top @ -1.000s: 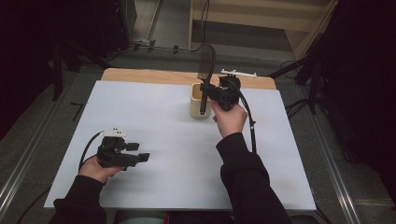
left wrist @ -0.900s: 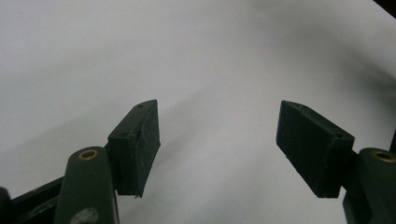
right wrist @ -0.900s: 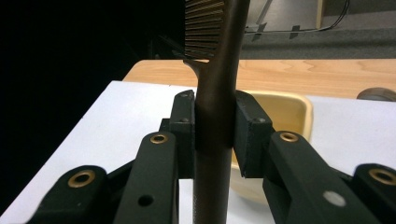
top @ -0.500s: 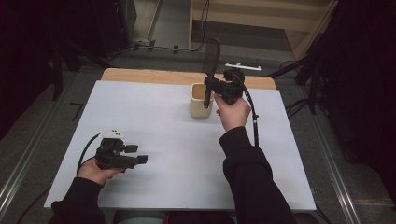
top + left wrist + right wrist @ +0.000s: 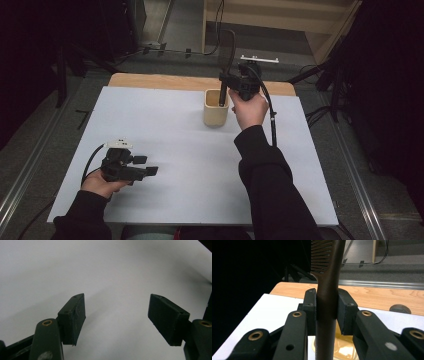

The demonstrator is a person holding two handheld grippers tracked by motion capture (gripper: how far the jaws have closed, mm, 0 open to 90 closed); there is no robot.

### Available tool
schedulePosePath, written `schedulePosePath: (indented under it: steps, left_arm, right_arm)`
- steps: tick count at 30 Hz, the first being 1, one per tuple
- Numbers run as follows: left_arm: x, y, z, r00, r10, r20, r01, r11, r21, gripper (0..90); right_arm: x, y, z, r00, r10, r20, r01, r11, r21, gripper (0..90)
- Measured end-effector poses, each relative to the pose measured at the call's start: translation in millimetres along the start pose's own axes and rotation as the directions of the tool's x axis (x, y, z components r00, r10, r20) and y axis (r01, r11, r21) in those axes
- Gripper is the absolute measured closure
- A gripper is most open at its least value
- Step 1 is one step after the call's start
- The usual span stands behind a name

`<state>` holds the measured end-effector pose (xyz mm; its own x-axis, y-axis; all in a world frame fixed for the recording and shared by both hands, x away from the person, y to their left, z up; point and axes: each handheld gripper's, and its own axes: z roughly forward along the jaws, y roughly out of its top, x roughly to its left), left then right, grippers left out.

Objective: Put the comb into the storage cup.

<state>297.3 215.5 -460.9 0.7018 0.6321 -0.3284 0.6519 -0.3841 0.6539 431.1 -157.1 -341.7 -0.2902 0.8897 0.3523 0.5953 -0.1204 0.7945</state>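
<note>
My right gripper (image 5: 226, 81) is shut on the handle of a dark comb (image 5: 226, 55), held upright over a small beige cup (image 5: 215, 114) at the back middle of the white sheet. In the right gripper view the comb (image 5: 327, 285) stands between both pads, teeth at the top, its lower end reaching down toward the cup (image 5: 342, 347) below. My left gripper (image 5: 147, 171) rests low at the front left of the sheet, open, nothing between its fingers (image 5: 72, 315).
A white sheet (image 5: 165, 165) covers most of the wooden table (image 5: 150, 80), whose bare strip runs along the back edge. A small dark round object (image 5: 400, 308) lies on that strip. Cables and a shelf base stand beyond the table.
The right gripper has carried the comb up and back, so it now stands higher above the cup. The left gripper has stayed where it was.
</note>
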Motion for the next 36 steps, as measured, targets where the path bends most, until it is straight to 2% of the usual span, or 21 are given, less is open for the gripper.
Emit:
schedulePosePath:
  steps: [3,10,18,22,30,33,36]
  left_arm:
    - [0.3,-0.1,-0.2,1.0000,-0.003,0.000,0.003,1.0000,0.001,30.9]
    - [2.4,-0.1,-1.1,1.0000,-0.010,0.002,0.010,1.0000,-0.001,30.9]
    - [4.0,-0.5,-1.0,1.0000,-0.009,-0.004,0.009,0.9999,0.007,30.9]
    - [2.5,-0.1,-0.6,1.0000,-0.006,0.002,0.006,0.9999,0.010,30.9]
    - [2.4,-0.2,0.4,1.0000,-0.002,0.004,0.002,0.9999,0.013,30.9]
    - [2.0,0.2,1.0,1.0000,-0.002,0.003,0.002,0.9999,0.016,30.9]
    - [1.0,0.6,1.8,1.0000,0.001,0.005,-0.001,0.9999,0.017,30.9]
  right_arm:
    - [0.2,4.5,4.0,0.9999,0.011,0.002,-0.011,1.000,0.003,70.2]
    - [2.5,12.9,14.1,0.9998,0.003,0.020,-0.003,1.000,-0.004,70.3]
    - [-8.3,16.3,22.1,0.9982,0.023,0.056,-0.022,0.999,-0.033,70.2]
    - [-10.4,13.9,27.3,0.9936,0.012,0.112,-0.006,0.999,-0.053,70.3]
    - [-5.8,6.1,40.6,0.9908,-0.012,0.135,0.019,0.998,-0.055,70.3]
    - [-5.3,4.1,44.7,0.9868,-0.023,0.160,0.032,0.998,-0.053,70.3]
    - [-6.6,1.8,46.0,0.9857,-0.003,0.168,0.016,0.997,-0.077,70.3]
